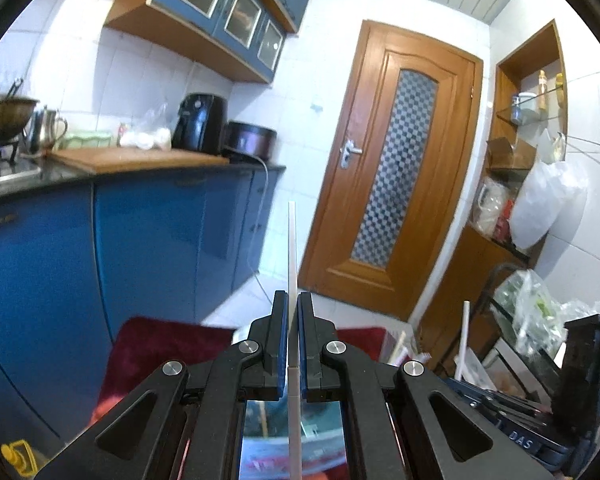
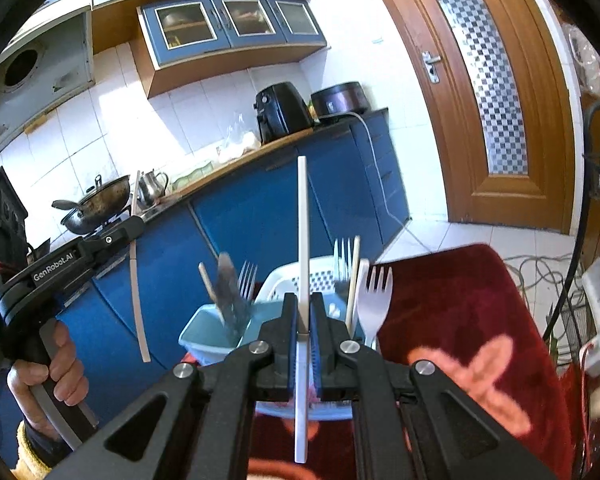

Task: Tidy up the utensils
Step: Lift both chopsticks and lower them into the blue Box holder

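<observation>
Twin claws raised over a dark red cloth-covered surface, each clamped on a slim white chopstick-like stick. Left claw closed on a thin white plastic stick, gripped near its lower third, tip pointing up toward the brown wooden door. Right claw likewise shut on a second flat white stick, held roughly mid-length, upper end rising above the utensil holders. Seen from the right wrist, just beyond that claw: pale blue plastic bin holding a dark utensil and a metal fork, beside a white perforated plastic basket with more forks, plus a white plastic fork standing at its right. Left hand wrapped round the gripper handle at the picture's edge. Sticks judged light, stiff, smooth and apt to swivel or slip between pads; hold nearer the middle likely steadier for lowering end-first into a compartment.
</observation>
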Demonstrator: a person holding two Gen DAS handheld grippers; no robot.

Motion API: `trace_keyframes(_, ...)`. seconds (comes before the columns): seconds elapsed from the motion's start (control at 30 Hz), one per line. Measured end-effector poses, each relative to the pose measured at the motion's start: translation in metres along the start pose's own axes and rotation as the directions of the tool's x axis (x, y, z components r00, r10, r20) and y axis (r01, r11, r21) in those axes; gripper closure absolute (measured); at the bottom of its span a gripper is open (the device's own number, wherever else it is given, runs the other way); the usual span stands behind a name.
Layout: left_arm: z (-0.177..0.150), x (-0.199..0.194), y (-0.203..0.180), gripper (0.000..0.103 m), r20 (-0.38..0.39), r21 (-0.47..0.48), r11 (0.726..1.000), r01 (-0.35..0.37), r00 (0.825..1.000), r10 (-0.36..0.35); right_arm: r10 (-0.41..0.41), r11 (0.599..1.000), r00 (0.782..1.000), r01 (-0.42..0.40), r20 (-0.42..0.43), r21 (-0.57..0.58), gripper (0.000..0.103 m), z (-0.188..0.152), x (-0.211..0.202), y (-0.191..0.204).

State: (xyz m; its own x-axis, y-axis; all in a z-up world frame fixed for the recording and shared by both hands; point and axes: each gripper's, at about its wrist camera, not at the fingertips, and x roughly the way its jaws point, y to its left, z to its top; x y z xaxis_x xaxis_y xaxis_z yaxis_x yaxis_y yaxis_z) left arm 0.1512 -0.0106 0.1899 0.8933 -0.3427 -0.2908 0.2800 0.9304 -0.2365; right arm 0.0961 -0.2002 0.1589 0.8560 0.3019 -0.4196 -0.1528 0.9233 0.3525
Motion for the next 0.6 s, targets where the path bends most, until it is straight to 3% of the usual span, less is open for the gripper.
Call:
trace_keyframes(0.23,0.004,0.022,0.005,0.099,0.081,0.022,0.998,-0.063,0.995,0.061,-0.025,0.999,0.998,0.026,0.052,-0.021,0.095,0.012,0.015,-0.002)
trace_keyframes(0.6,-0.024,0.059,0.015,0.099,0.057,0.034,0.996,-0.078,0.995,0.076,-0.085,0.994,0.986,0.093,0.14,-0.052,0.095,0.012,0.05,-0.005)
